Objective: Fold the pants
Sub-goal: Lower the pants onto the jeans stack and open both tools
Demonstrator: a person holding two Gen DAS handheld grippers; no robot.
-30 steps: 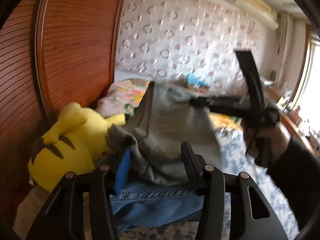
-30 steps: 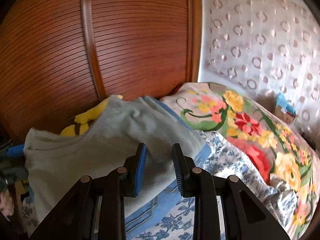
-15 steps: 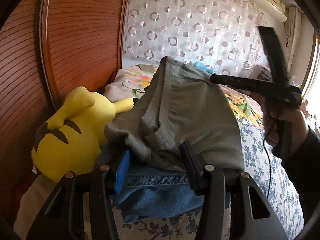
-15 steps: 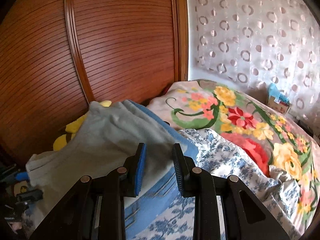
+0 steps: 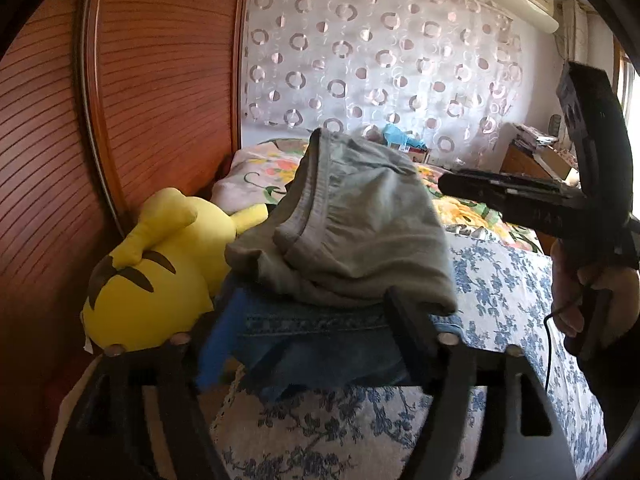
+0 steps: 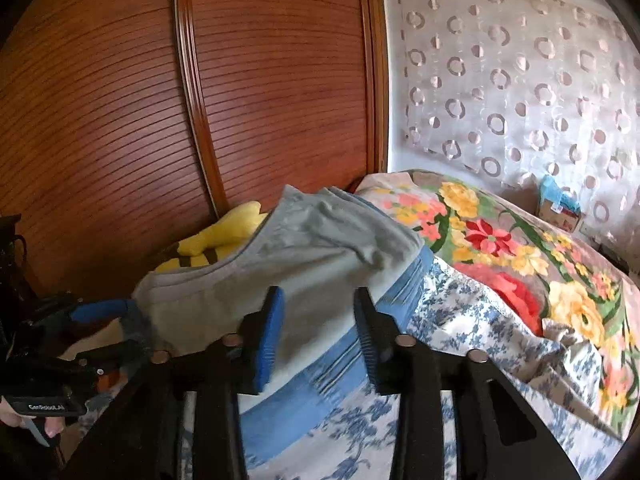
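Folded grey pants (image 5: 360,232) lie on top of folded blue jeans (image 5: 320,344) on the bed; they also show in the right wrist view (image 6: 304,264). My left gripper (image 5: 316,344) is open, its fingers either side of the stack's near edge, holding nothing. My right gripper (image 6: 318,336) is open and empty, just in front of the pants' side. The right gripper also shows at the right of the left wrist view (image 5: 520,196), held off the pants. The left gripper shows at the left of the right wrist view (image 6: 100,320).
A yellow plush toy (image 5: 160,264) lies left of the stack against the wooden wardrobe door (image 6: 260,80). A floral quilt (image 6: 500,248) and blue-flowered sheet (image 5: 512,292) cover the bed. A curtained wall (image 5: 380,60) is behind.
The grey pants have been lowered onto the jeans and let go. My right gripper has drawn back to the right. My left gripper has opened wider and pulled back a little.
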